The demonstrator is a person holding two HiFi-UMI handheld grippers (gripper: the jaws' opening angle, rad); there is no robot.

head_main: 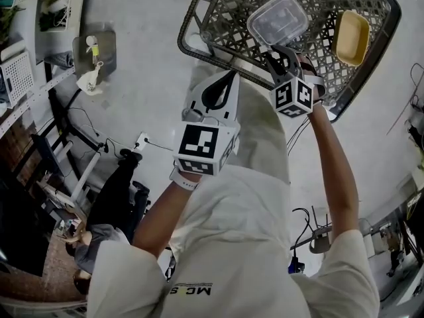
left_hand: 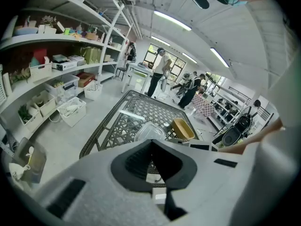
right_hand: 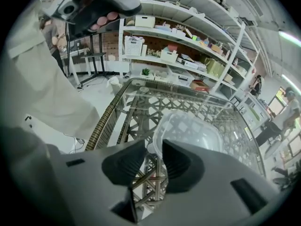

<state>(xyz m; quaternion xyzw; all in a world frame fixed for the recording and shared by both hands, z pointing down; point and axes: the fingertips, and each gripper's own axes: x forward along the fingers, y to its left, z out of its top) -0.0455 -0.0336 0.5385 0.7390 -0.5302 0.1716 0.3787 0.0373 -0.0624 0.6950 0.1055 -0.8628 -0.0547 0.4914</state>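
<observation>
The dark woven-lattice, glass-topped table [head_main: 228, 12] fills the far side. Above its near edge hangs the clear, empty plastic tub [head_main: 278, 20], pinched at its near rim by the right gripper [head_main: 283, 50]. The tub is probably light, thin-walled and slippery, so the rim is its best hold. A shallow yellow dish [head_main: 351, 37], seemingly empty, lies to the right. The left gripper [head_main: 228, 78], jaws pressed together on nothing, sits near left.
</observation>
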